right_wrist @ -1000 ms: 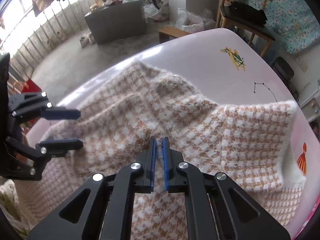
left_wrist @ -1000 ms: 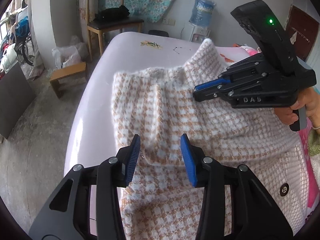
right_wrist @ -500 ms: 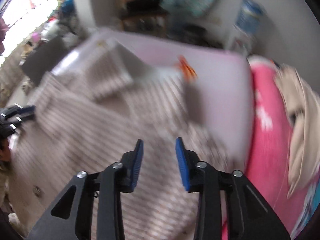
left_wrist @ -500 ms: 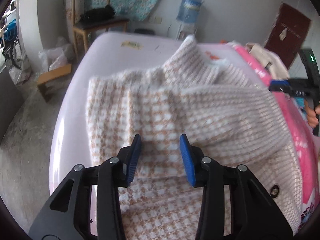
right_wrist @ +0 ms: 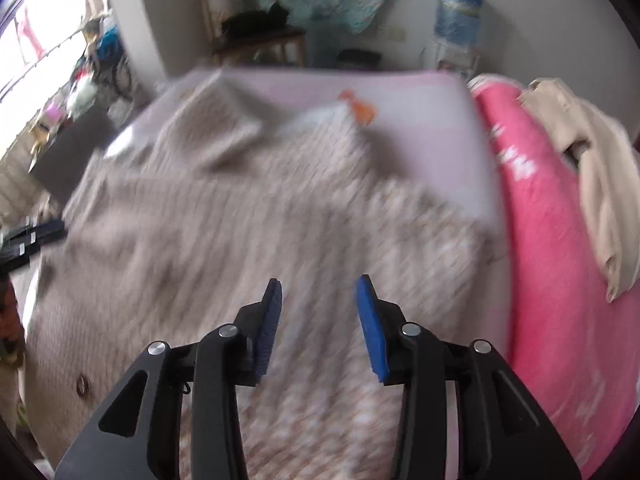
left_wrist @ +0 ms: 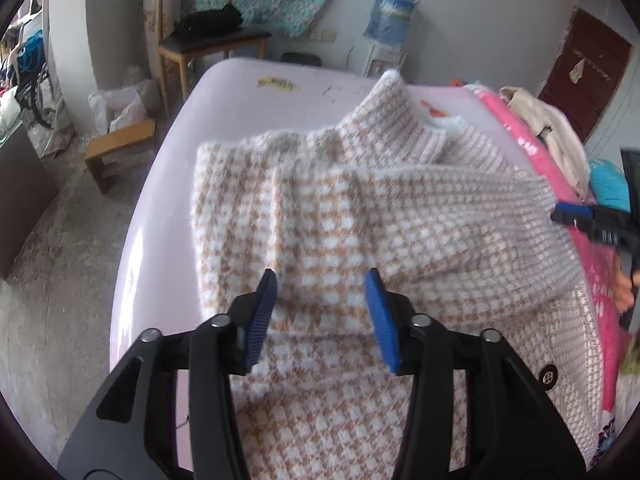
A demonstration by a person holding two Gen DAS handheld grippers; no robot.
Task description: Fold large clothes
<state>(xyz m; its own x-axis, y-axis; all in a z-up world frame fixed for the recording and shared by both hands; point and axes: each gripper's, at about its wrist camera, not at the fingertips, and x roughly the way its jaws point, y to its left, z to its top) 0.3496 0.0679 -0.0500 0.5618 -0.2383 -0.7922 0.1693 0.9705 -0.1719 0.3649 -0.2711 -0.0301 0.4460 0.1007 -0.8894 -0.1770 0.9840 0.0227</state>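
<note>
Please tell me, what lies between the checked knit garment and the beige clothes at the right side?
In the right wrist view, a strip of bare pale table and then the pink blanket lie between the checked garment and the beige clothes.

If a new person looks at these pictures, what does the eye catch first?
First the big fluffy checked sweater, spread over the pale pink table, one sleeve folded across it. Next, the bright pink blanket along its right side, and the left gripper open above the knit.
</note>
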